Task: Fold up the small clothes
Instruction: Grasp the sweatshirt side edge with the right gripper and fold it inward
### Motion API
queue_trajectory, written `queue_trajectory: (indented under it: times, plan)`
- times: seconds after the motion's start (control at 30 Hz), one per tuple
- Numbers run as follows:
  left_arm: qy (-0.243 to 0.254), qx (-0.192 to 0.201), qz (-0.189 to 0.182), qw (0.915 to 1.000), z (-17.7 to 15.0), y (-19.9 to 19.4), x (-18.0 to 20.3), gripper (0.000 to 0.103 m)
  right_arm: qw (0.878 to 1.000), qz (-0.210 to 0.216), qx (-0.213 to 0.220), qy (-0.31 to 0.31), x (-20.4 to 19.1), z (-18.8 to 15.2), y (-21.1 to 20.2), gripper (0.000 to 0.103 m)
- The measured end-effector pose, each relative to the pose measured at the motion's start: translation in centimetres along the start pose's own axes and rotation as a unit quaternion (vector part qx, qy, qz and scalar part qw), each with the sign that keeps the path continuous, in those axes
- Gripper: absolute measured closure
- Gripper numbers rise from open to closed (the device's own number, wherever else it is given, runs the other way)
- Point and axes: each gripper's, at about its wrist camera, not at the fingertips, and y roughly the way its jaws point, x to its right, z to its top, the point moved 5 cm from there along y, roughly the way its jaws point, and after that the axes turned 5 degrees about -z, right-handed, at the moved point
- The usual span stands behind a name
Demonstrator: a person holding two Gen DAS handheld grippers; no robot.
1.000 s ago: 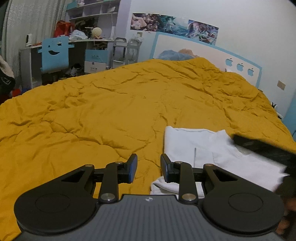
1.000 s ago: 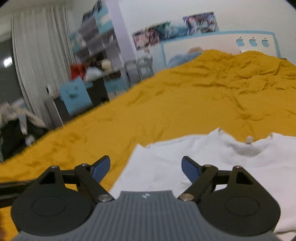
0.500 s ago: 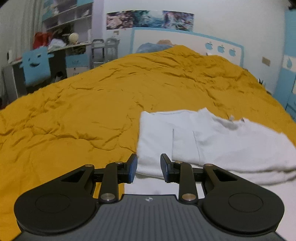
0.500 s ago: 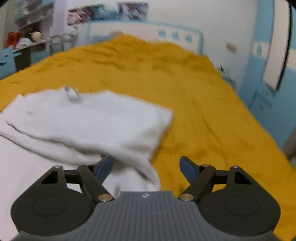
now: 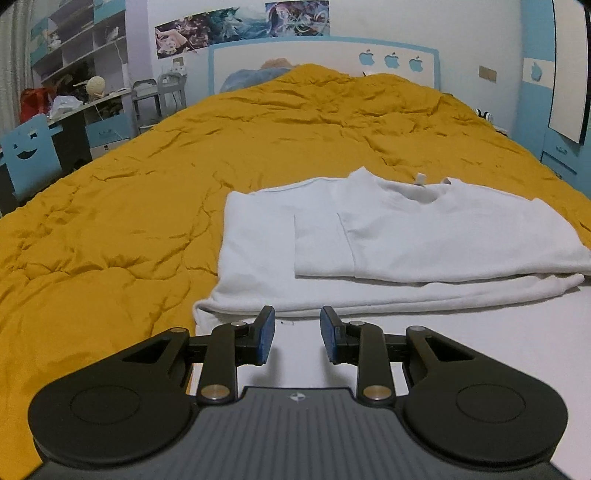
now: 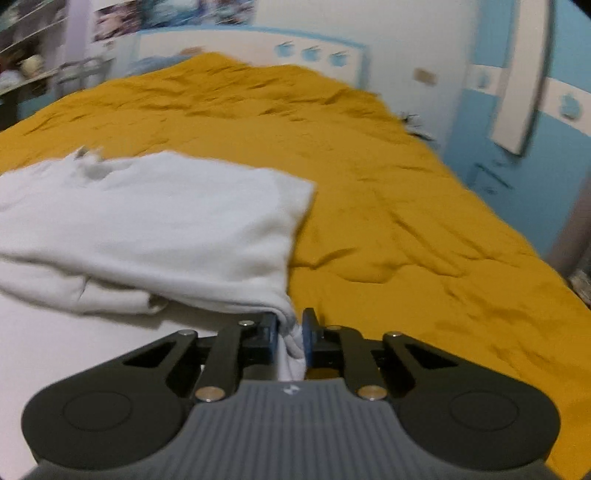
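Right gripper [image 6: 290, 334] pinches the shirt's [image 5: 406, 236] near right corner; left gripper [image 5: 297, 334] hovers parted, empty, above the hem. Shirt lies on the quilt [image 5: 147, 184], sides folded in; the lengthwise fold remains.

Cut edges, motion blur and covered cloth

The white shirt [image 5: 424, 236] runs off the right edge in the left wrist view and off the left edge in the right wrist view, where the whole picture is smeared with motion; its bunched corner disappears between the fingers of the right gripper [image 6: 290, 336], hidden below by the gripper body. The posters [image 5: 240, 24] and shelf clutter [image 5: 70, 55] are too small to make out
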Motion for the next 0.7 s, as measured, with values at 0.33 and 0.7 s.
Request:
queue_trajectory:
  times: [0.33,0.7]
  plan:
    - [-0.004,0.006,0.009,0.9999,0.1,-0.5,-0.9,0.068,0.997,0.045,0.007,0.066,2.7,1.8,-1.7,0.067]
    - [0.002,0.008,0.003,1.0,0.2,-0.5,-1.0,0.068,0.98,0.064,-0.025,0.188,3.2,7.1,4.8,0.097]
